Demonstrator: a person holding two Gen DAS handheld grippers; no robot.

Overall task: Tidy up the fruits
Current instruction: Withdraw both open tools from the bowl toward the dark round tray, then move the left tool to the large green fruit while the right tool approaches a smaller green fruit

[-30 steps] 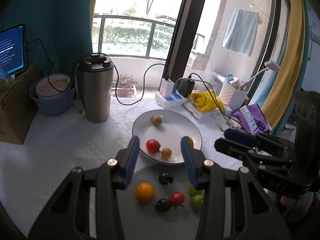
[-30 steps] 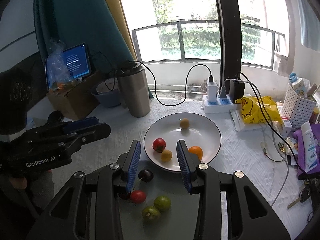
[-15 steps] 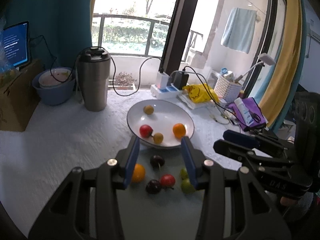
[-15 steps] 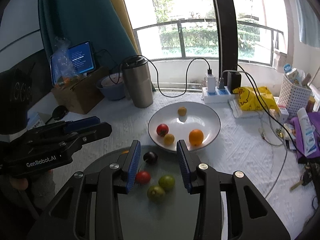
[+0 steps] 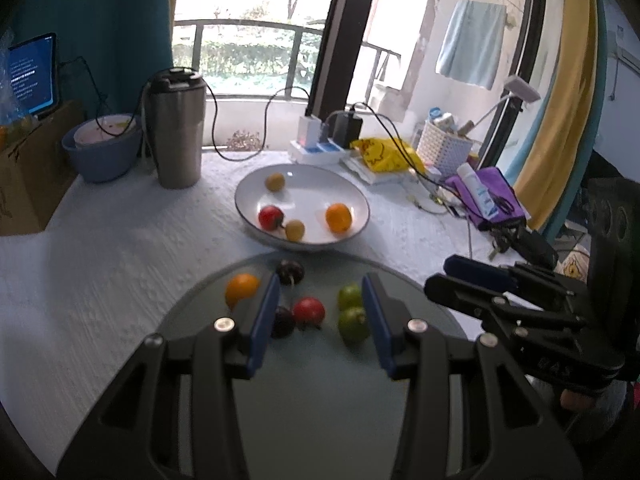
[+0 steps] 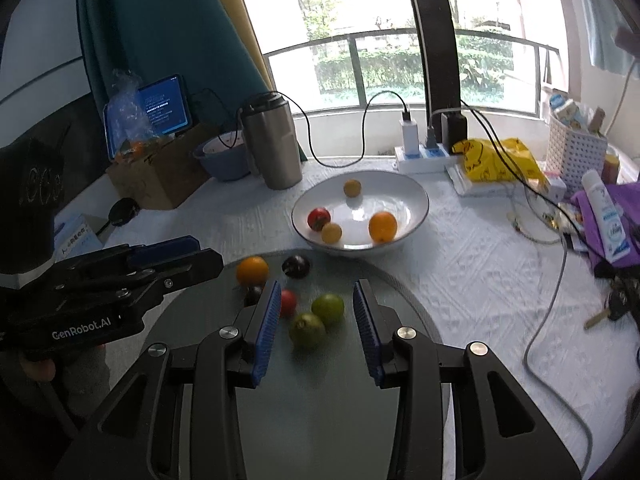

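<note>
I am holding both grippers agape, empty: left gripper [image 5: 320,312], right gripper [image 6: 316,312], above loose fruits on the grey round glass plate [image 6: 400,304]. Only the right view is showing "GenRobot.AI"; white ceramic bowl [image 6: 416,208] is holding four fruits.

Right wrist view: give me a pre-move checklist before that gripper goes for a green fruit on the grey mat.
1. right gripper open, nothing between its fingers: ok.
2. Two green fruits lie in line between the fingers on the grey mat: ok.
3. The pair stands apart enough for a single grasp: not ok, they sit side by side, touching or nearly so.
4. The red fruit is clear of the left finger: cannot tell, the finger partly hides it.
5. left gripper out of the path: ok, off to the side, open.
6. white bowl has room: ok, four fruits inside, bare floor remaining.
</note>
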